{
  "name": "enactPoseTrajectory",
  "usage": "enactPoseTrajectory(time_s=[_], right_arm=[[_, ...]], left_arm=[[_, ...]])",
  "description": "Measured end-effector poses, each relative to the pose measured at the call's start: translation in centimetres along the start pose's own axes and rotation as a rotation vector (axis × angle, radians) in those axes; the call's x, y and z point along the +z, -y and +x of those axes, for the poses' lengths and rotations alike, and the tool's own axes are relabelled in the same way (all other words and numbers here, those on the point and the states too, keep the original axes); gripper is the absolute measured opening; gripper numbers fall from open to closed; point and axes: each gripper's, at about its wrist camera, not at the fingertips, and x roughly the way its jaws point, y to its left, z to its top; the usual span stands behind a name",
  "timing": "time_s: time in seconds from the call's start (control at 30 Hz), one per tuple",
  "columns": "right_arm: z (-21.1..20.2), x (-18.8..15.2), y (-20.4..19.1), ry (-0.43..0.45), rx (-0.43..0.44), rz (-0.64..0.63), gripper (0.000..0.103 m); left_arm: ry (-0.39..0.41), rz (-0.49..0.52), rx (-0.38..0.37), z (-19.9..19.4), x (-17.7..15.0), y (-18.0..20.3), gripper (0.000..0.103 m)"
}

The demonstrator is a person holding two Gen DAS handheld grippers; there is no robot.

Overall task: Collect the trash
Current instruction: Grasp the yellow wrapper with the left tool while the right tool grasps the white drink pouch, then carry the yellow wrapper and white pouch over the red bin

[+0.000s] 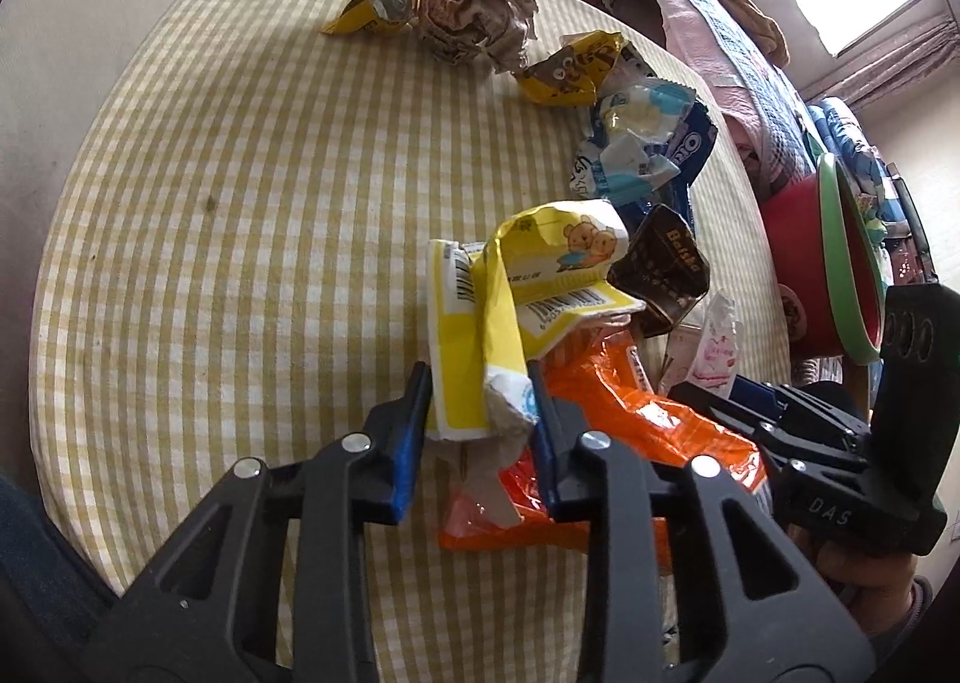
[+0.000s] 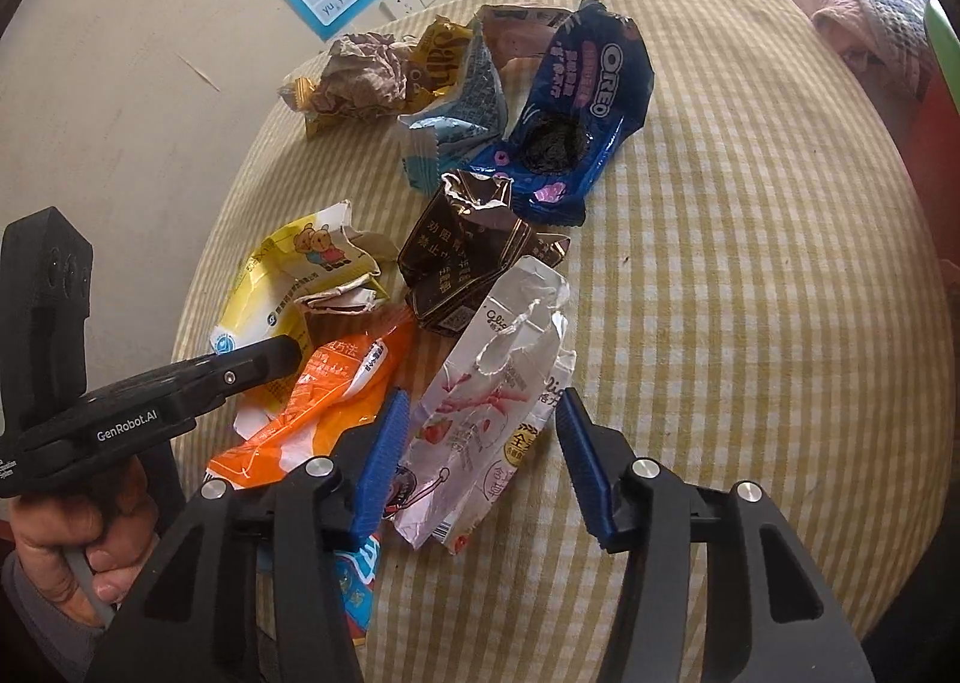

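Snack wrappers lie heaped on a table with a yellow checked cloth (image 1: pixel 240 203). My left gripper (image 1: pixel 478 377) is shut on the near end of a yellow wrapper with cartoon bears (image 1: pixel 540 275), its blue pads pressed against both sides. That wrapper lies over an orange wrapper (image 1: pixel 630 413). In the right wrist view my right gripper (image 2: pixel 485 401) stands open astride a white and pink foil wrapper (image 2: pixel 486 359). The left pad is against the foil's edge and the right pad is a little clear of it. The left gripper (image 2: pixel 252 365) shows there from the side, a hand on its grip.
Farther back lie a brown wrapper (image 2: pixel 462 263), a blue Oreo wrapper (image 2: pixel 582 107), a light blue wrapper (image 2: pixel 462 113) and crumpled paper (image 1: pixel 480 11). A red bin with a green rim (image 1: pixel 840 263) stands past the table's right edge. Bedding (image 1: pixel 720 23) lies behind it.
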Motion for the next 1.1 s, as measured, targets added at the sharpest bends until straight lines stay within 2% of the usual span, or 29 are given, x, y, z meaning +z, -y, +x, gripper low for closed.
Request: enactPoseTrajectory(time_s=[0.1, 0.37, 0.77, 1.1], right_arm=[[-0.2, -0.2, -0.3, 0.009, -0.005, -0.006, 0.048], [-2.3, -1.0, -0.4, 0.054, -0.033, -0.024, 0.037], [-6.4, -1.6, 0.2, 0.139, -0.025, -0.037, 0.036], [-9.8, -1.1, 0.3, 0.225, -0.019, -0.034, 0.036]], left_arm=[[0.019, 0.013, 0.011, -0.4, -0.1, 0.3, 0.024], [0.080, 0.032, 0.045, -2.8, -0.5, 1.0, 0.023], [0.150, 0.018, 0.047, -5.9, -2.1, 2.6, 0.021], [0.205, 0.075, 0.040, -8.3, -1.8, 5.9, 0.021]])
